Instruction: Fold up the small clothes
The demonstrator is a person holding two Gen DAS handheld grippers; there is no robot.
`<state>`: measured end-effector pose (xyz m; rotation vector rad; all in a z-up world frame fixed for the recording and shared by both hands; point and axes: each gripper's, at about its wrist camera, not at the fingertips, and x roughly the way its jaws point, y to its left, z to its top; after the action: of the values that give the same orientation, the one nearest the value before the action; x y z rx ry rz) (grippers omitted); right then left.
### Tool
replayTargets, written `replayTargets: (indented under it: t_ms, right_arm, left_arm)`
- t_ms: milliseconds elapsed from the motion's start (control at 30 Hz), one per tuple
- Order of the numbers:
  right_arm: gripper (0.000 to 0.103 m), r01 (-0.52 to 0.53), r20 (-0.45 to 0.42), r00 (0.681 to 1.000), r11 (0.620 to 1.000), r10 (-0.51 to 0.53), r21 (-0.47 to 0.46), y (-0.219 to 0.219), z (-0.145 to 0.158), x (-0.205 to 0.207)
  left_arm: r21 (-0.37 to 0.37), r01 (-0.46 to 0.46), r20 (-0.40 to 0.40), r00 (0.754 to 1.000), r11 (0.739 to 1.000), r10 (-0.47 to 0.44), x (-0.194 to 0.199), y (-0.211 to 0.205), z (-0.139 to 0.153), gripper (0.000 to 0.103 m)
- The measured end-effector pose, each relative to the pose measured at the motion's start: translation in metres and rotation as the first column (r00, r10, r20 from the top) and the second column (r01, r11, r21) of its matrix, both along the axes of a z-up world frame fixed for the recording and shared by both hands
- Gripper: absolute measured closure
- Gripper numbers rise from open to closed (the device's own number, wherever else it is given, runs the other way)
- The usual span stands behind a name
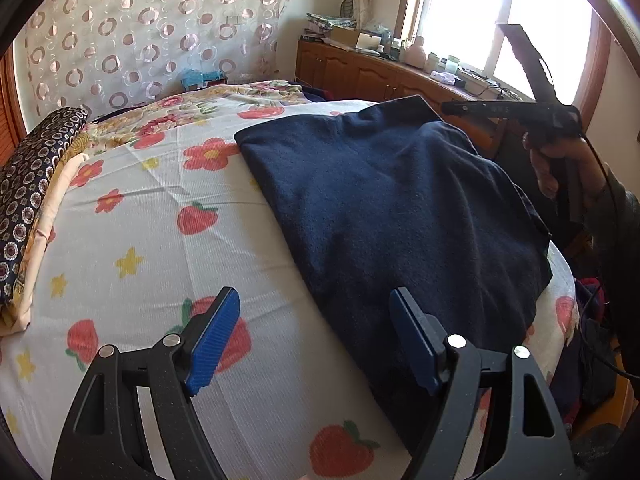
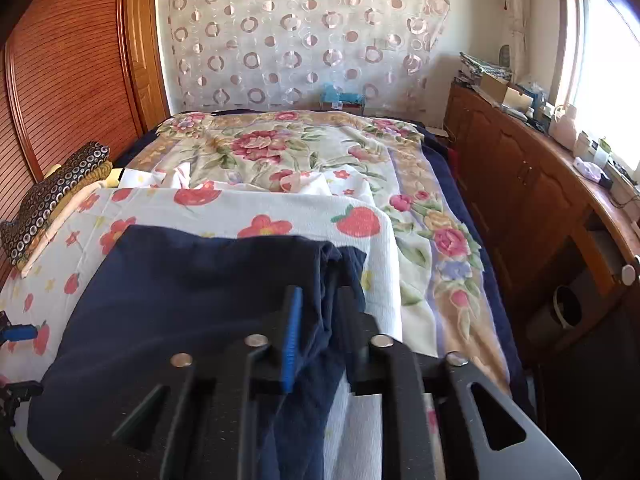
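- Left wrist view: left gripper (image 1: 314,340) spread wide, holding nothing, blue pads (image 1: 214,344) far apart.
- One pad up over the strawberry sheet (image 1: 132,216), the other over the near edge of the dark blue cloth (image 1: 384,200). Hard to tell if touching or just above.
- Dark blue cloth lying flat on the sheet, toward the right side of the bed, one far corner lifted up.
- Right gripper (image 1: 472,108) seen across the cloth, up high at the far right corner, in a hand (image 1: 560,164). Too dark here to see its fingers well.
- Stack of folded patterned cloths (image 1: 36,184) at the left edge of the bed.
- Wooden cabinet (image 1: 360,72) with small things on top, under the bright window.

- Right wrist view: right gripper (image 2: 316,320) pinched nearly closed on a bunched edge of the dark blue cloth (image 2: 180,292).
- Blue pad (image 2: 292,336) pressed right against the cloth, cloth hanging down between the two fingers.
- Rest of the cloth spread flat on the strawberry sheet (image 2: 240,208), to the left of the fingers.
- Bit of the left gripper (image 2: 18,334) at the far left edge, near the cloth's side.
- Flowery blanket (image 2: 280,148) farther back on the bed, curtain with circles (image 2: 304,36) behind.
- Folded patterned cloths (image 2: 52,196) at the left, beside the wooden door.
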<state>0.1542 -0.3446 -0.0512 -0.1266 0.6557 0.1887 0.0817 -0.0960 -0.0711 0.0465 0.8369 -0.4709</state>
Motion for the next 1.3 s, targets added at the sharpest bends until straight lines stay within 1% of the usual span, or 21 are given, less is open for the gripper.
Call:
replayTargets:
  t_ms: [100,133,200,333,433,533,767,867,967,1000,1033,1067,1100,1133,1200,1300]
  right_arm:
    - [0.073,-0.019,0.022,1.000,1.000,0.019,-0.011,0.008,0.004,-0.032]
    - [0.073,-0.025,0.025,0.999,1.000,0.026,-0.015,0.013,0.006,-0.037]
    - [0.073,-0.036,0.036,0.999,0.999,0.037,-0.016,0.017,0.004,-0.062]
    - [0.073,-0.072,0.039,0.997,0.997,0.072,0.002,0.022,-0.011,-0.111]
    - [0.073,-0.094,0.023,0.995,0.995,0.094,0.012,0.023,-0.027,-0.141]
    - [0.073,-0.096,0.009,0.995,0.995,0.096,0.031,0.011,-0.034,-0.166]
    - [0.073,-0.082,-0.056,0.995,0.993,0.087,0.089,-0.003,-0.051,-0.175]
    - [0.073,-0.071,-0.060,0.995,0.994,0.077,0.086,-0.006,-0.051,-0.172]
    - [0.073,-0.071,-0.059,0.995,0.995,0.076,0.069,0.002,-0.048,-0.169]
    - [0.082,-0.076,-0.057,0.995,0.996,0.080,0.056,0.007,-0.050,-0.172]
    - [0.096,-0.090,-0.056,0.994,0.995,0.092,0.048,0.013,-0.052,-0.170]
    - [0.097,-0.113,-0.069,0.991,0.992,0.116,0.049,0.019,-0.055,-0.170]
    - [0.100,-0.120,-0.066,0.990,0.992,0.122,0.040,0.020,-0.057,-0.172]
    - [0.101,-0.122,-0.054,0.991,0.992,0.123,0.030,0.020,-0.057,-0.176]
    - [0.101,-0.138,-0.027,0.990,0.989,0.139,0.050,0.016,-0.048,-0.185]
    - [0.101,-0.130,0.018,0.991,0.990,0.129,0.051,0.004,-0.029,-0.196]
  left_arm:
    - [-0.004,-0.009,0.013,1.000,1.000,0.009,-0.009,0.001,0.003,0.025]
    - [0.000,-0.016,0.019,1.000,1.000,0.016,-0.013,0.001,0.004,0.025]
    - [0.008,-0.027,0.032,0.999,1.000,0.027,-0.020,0.001,0.006,0.025]
    - [0.011,-0.029,0.049,0.998,1.000,0.028,-0.032,0.001,0.009,0.025]
    - [0.021,-0.030,0.059,0.998,0.999,0.029,-0.035,0.001,0.012,0.025]
    - [0.033,-0.029,0.067,0.997,0.999,0.027,-0.036,0.003,0.014,0.025]
    - [0.028,-0.044,0.074,0.996,0.999,0.042,-0.038,0.005,0.015,0.025]
    - [0.027,-0.045,0.071,0.997,0.999,0.043,-0.038,0.003,0.014,0.025]
    - [0.027,-0.042,0.069,0.997,0.999,0.040,-0.038,0.002,0.013,0.025]
    - [0.026,-0.041,0.068,0.997,0.999,0.039,-0.038,0.002,0.012,0.025]
    - [0.026,-0.039,0.067,0.997,0.999,0.037,-0.038,0.001,0.012,0.025]
    - [0.025,-0.037,0.064,0.997,0.999,0.036,-0.037,0.000,0.011,0.025]
    - [0.025,-0.036,0.062,0.997,0.999,0.035,-0.037,0.000,0.011,0.025]
    - [0.025,-0.035,0.059,0.998,0.999,0.033,-0.037,0.000,0.010,0.025]
    - [0.026,-0.034,0.055,0.998,0.999,0.032,-0.037,0.000,0.009,0.025]
    - [0.019,-0.028,0.054,0.998,0.999,0.026,-0.037,-0.001,0.010,0.025]
